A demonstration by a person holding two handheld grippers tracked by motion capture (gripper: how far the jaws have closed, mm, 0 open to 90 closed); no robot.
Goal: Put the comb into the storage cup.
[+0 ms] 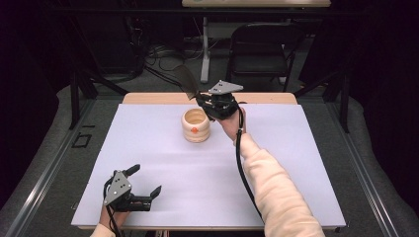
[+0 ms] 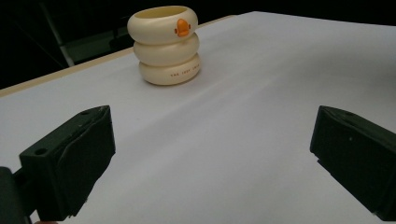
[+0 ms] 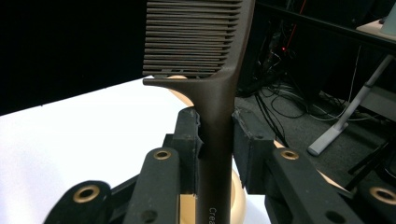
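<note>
Your left gripper [image 1: 144, 183] rests at about seven o'clock on the white sheet [image 1: 306, 163], near its front edge, jaws spread wide with nothing between them. In the left gripper view the cream ringed cup [image 2: 165, 44] stands upright ahead, toward eleven o'clock, well apart from those jaws. Farther out, your right gripper [image 1: 202, 99] hangs just beside the cup [image 1: 195, 124], at its one o'clock, jaws clamped on the handle of a dark comb [image 3: 215, 100]. The comb's teeth [image 3: 191, 37] point up past the table's far edge.
</note>
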